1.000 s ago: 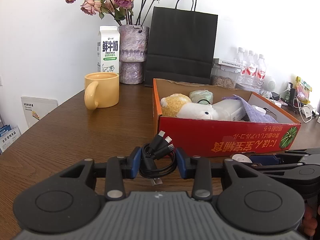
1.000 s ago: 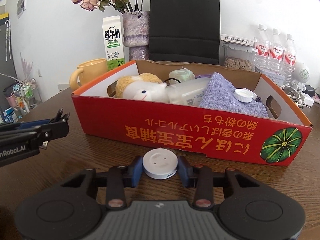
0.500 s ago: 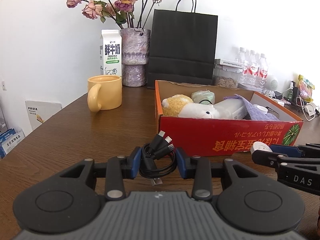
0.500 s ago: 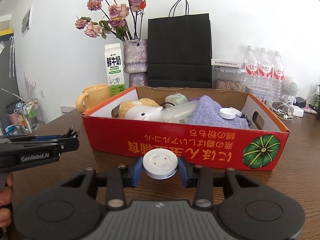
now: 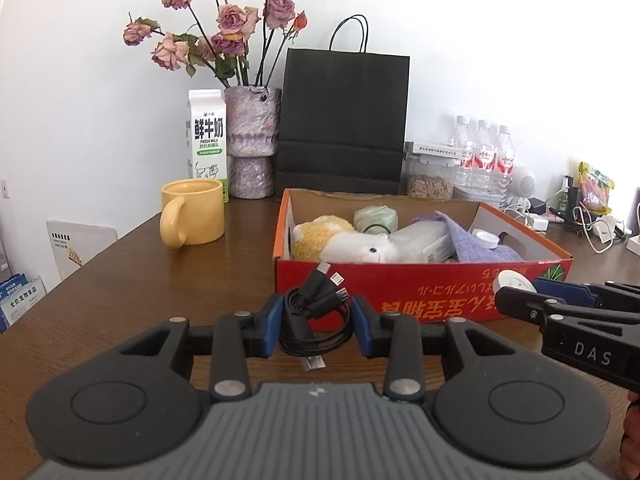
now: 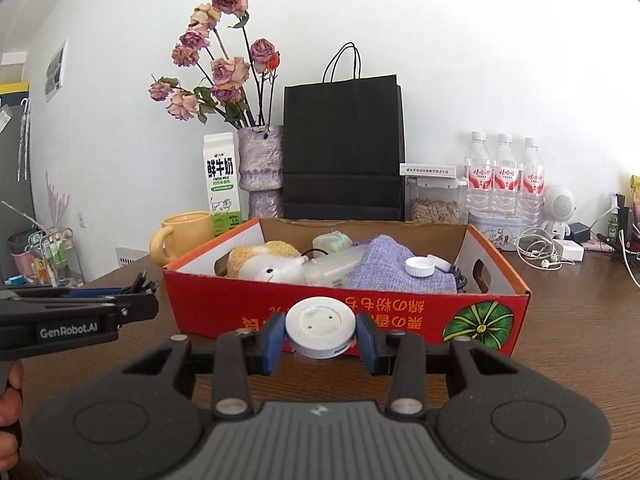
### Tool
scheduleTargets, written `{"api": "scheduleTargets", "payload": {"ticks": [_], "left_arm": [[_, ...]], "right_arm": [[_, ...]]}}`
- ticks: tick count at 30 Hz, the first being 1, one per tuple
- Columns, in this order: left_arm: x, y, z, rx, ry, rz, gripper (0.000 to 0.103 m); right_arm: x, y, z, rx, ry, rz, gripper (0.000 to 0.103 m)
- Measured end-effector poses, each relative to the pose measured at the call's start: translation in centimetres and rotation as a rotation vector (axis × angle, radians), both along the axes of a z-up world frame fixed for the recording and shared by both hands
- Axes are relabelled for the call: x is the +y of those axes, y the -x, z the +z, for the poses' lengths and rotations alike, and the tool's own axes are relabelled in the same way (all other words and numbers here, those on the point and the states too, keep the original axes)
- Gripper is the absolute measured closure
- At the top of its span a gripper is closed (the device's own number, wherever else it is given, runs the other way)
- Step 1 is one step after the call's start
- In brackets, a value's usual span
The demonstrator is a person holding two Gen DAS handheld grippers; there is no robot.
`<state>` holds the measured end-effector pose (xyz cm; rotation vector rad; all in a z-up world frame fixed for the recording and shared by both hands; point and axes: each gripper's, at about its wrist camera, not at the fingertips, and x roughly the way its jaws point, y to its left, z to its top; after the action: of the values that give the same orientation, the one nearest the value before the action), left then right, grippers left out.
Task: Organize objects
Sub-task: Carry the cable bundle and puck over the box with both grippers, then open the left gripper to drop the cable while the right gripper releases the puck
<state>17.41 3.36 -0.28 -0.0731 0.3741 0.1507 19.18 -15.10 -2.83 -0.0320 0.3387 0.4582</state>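
The coiled black cable (image 5: 316,312) is pinched mid-bundle by the left hand-held gripper (image 5: 318,326), raised above the tabletop (image 5: 120,280) before the red box (image 5: 400,292); being limp and light, its loose plugs may be expected to dangle. The white round puck (image 6: 320,326), judged rigid, smooth and slippery, is clamped across its rim by the right hand-held gripper (image 6: 320,340).

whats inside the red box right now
The red box holds a plush toy, a green bundle, a clear package, a purple cloth topped by a white cap. Anything beneath is covered.
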Motion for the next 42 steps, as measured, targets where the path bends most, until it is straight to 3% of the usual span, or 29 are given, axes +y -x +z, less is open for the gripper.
{"api": "scheduleTargets", "payload": {"ticks": [14,28,38,40,41,42], "left_arm": [[-2.5,-5.1,3.6,-0.063,0.007,-0.030,0.065],[-2.4,-12.5,2.9,-0.052,0.050,-0.012,0.065],[-1.2,-14.7,1.6,-0.024,0.030,-0.018,0.065],[-1.1,-14.7,1.4,-0.030,0.026,-0.027,0.061],[-1.0,-14.5,1.3,-0.039,0.025,-0.034,0.047],[-0.9,-14.4,1.3,-0.048,0.025,-0.032,0.026]], "right_arm": [[-1.4,-4.9,2.9,-0.090,-0.030,-0.063,0.065],[-0.7,-11.8,1.8,-0.078,-0.062,-0.086,0.065],[-0.6,-14.0,0.8,-0.057,-0.017,-0.074,0.065],[-0.7,-14.1,0.7,-0.047,-0.012,-0.080,0.065],[-0.7,-14.0,0.7,-0.044,-0.011,-0.088,0.063],[-0.8,-13.9,0.6,-0.044,-0.008,-0.096,0.049]]}}
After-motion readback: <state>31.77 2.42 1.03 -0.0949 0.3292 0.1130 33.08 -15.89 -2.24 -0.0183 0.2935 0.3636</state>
